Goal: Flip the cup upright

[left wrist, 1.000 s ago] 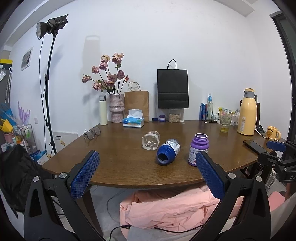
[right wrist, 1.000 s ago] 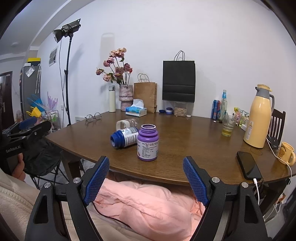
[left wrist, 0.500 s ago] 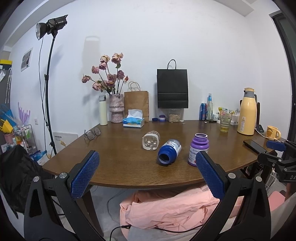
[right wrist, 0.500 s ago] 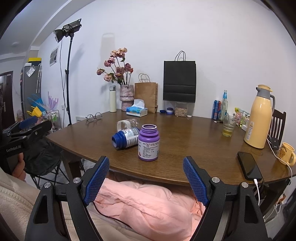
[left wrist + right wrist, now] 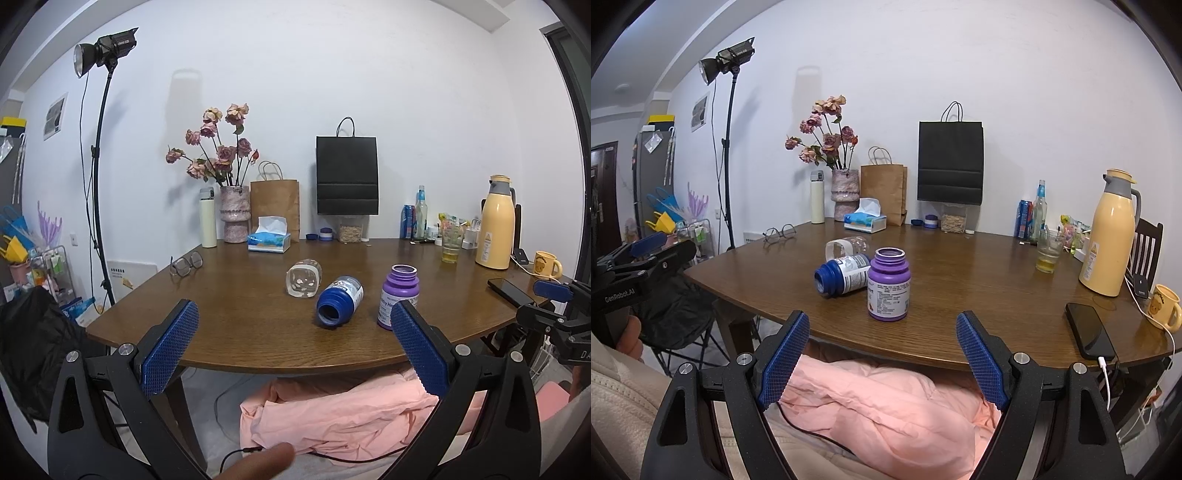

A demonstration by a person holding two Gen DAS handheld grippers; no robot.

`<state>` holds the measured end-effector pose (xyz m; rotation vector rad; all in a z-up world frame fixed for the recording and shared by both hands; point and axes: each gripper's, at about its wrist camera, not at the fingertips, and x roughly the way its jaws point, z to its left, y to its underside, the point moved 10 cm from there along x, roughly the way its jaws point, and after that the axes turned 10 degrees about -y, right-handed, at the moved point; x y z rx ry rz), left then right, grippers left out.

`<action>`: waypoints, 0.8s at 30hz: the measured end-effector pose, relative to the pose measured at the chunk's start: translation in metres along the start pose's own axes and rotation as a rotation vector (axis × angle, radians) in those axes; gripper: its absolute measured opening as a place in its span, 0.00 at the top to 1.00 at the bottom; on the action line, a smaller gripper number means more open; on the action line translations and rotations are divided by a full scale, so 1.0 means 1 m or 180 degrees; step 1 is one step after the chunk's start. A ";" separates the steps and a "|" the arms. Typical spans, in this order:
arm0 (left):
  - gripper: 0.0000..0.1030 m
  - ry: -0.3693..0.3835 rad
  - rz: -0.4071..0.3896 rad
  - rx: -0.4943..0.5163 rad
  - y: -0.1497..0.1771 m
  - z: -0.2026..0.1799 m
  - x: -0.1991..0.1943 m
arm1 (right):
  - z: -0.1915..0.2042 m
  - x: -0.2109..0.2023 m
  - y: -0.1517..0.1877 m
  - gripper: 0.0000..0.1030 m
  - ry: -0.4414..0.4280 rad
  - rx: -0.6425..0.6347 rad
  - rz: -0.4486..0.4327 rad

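A clear cup (image 5: 303,282) lies on its side mid-table, its base turned toward the left wrist camera; in the right wrist view the clear cup (image 5: 846,245) shows behind the bottles. A blue bottle (image 5: 338,301) lies on its side next to it, its open mouth toward me. A purple bottle (image 5: 399,297) stands upright to the right. My left gripper (image 5: 292,305) is open short of the table's near edge, holding nothing. My right gripper (image 5: 882,316) is open too, in front of the purple bottle (image 5: 888,284) and apart from it.
The brown wooden table (image 5: 240,332) carries glasses (image 5: 186,263), a tissue box (image 5: 269,242), a vase of flowers (image 5: 233,218), paper bags, a yellow thermos (image 5: 1108,240), a drinking glass (image 5: 1048,251), a phone (image 5: 1089,330) and a yellow mug (image 5: 1163,306). Pink cloth (image 5: 879,406) lies under the table edge.
A fingertip has come into the bottom of the left wrist view. The grippers and the containers on the table keep their places.
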<state>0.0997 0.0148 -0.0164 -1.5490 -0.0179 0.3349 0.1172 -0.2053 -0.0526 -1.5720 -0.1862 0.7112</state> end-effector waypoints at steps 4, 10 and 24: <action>0.00 0.0001 -0.0003 0.0002 0.000 0.000 -0.001 | 0.000 0.000 -0.001 0.16 -0.0003 -0.0005 -0.0001; 0.00 -0.0003 -0.0007 0.0001 0.000 0.002 -0.001 | 0.000 0.000 -0.001 0.16 0.0000 -0.0009 -0.0006; 0.00 -0.0008 -0.0009 -0.0008 0.000 0.002 -0.002 | -0.003 0.001 -0.005 0.16 -0.0019 -0.0014 0.0001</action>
